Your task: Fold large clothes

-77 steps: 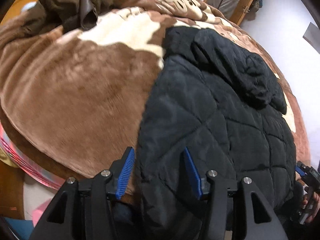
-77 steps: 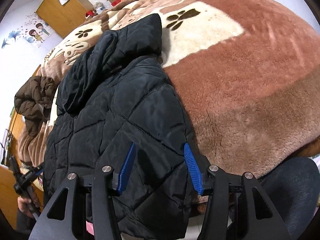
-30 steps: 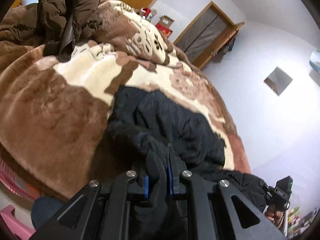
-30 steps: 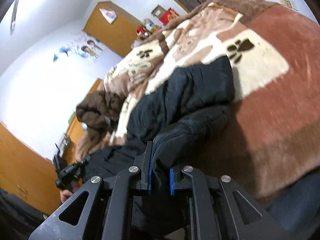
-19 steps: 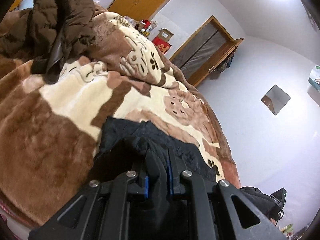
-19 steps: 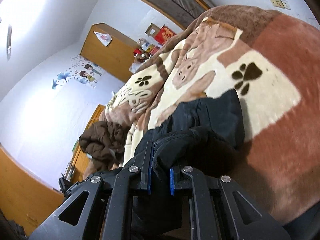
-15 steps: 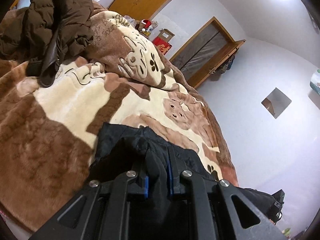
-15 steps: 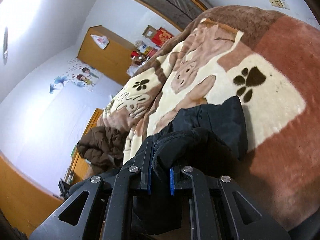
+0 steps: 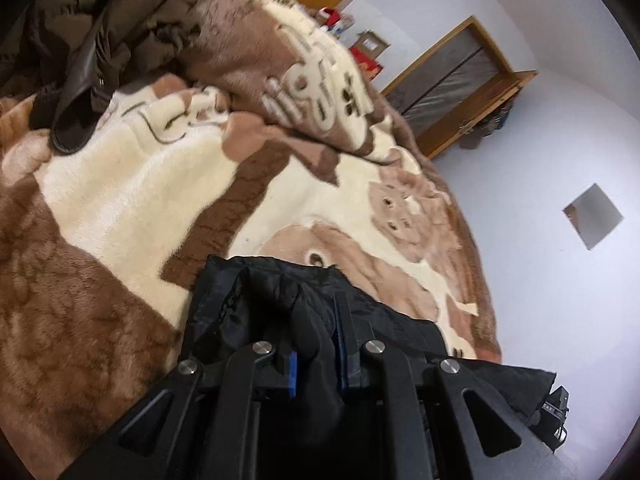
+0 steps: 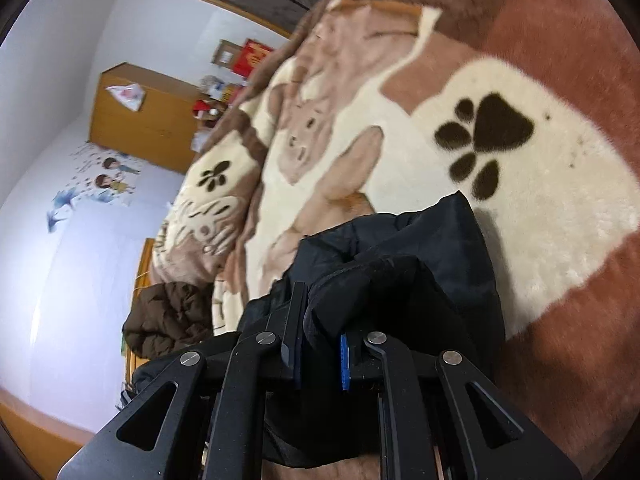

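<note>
Left wrist view: the black jacket (image 9: 280, 304), soft, puffy and likely slippery-shelled, lies bunched on the near part of the plush blanket (image 9: 120, 208), its hem pinched between the nearly closed pads of the left gripper (image 9: 316, 360). In the right wrist view, the right gripper (image 10: 320, 360) likewise clamps a fold of hem. Such bulk probably handles best gripped at both hem corners; a brown coat (image 9: 100, 12) lies far left.

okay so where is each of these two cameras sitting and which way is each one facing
Left wrist: on the left gripper, looking along its jaws, shut on the black quilted jacket, over the brown and cream plush blanket toward a wooden door.
Right wrist: on the right gripper, likewise clamping jacket, facing a wooden wardrobe.
Shared: jacket, blanket, crumpled brown puffer coat.
</note>
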The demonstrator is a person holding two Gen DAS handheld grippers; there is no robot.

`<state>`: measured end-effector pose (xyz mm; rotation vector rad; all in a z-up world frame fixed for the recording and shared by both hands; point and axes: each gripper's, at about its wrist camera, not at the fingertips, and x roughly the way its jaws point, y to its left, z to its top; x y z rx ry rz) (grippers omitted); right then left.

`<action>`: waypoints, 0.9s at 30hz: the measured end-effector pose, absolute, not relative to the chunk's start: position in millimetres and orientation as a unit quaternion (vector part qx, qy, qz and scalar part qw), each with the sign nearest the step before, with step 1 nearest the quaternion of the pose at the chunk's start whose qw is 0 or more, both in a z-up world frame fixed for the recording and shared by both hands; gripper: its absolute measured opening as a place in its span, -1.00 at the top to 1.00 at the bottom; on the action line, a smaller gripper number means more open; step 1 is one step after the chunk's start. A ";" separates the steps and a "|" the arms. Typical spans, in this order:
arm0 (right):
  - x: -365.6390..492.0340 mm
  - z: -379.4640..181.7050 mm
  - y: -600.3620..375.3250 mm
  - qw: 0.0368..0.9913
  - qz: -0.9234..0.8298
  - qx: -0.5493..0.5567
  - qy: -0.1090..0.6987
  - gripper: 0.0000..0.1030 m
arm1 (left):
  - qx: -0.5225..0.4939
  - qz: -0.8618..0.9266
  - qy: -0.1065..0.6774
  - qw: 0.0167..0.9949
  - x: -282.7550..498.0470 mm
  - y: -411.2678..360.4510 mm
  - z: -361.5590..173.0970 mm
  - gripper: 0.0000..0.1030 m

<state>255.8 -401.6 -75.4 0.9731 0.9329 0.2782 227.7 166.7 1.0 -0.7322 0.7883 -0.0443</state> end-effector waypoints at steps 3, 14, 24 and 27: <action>276.6 -94.0 -400.6 0.758 0.120 0.457 0.449 0.71 | -0.347 -0.007 0.396 0.850 252.3 168.4 -20.7 0.71; 287.5 -115.1 -427.9 0.678 0.183 0.586 0.403 -0.05 | -0.364 0.015 0.429 0.827 292.2 168.6 -66.9 0.62; 232.5 -26.4 -371.2 0.873 0.166 0.308 0.341 -0.09 | -0.418 -0.013 0.377 0.826 283.3 178.1 -40.8 -0.15; 257.6 -56.6 -333.7 0.874 0.145 0.218 0.409 -0.09 | -0.418 -0.011 0.364 0.832 281.1 181.9 -24.5 -0.24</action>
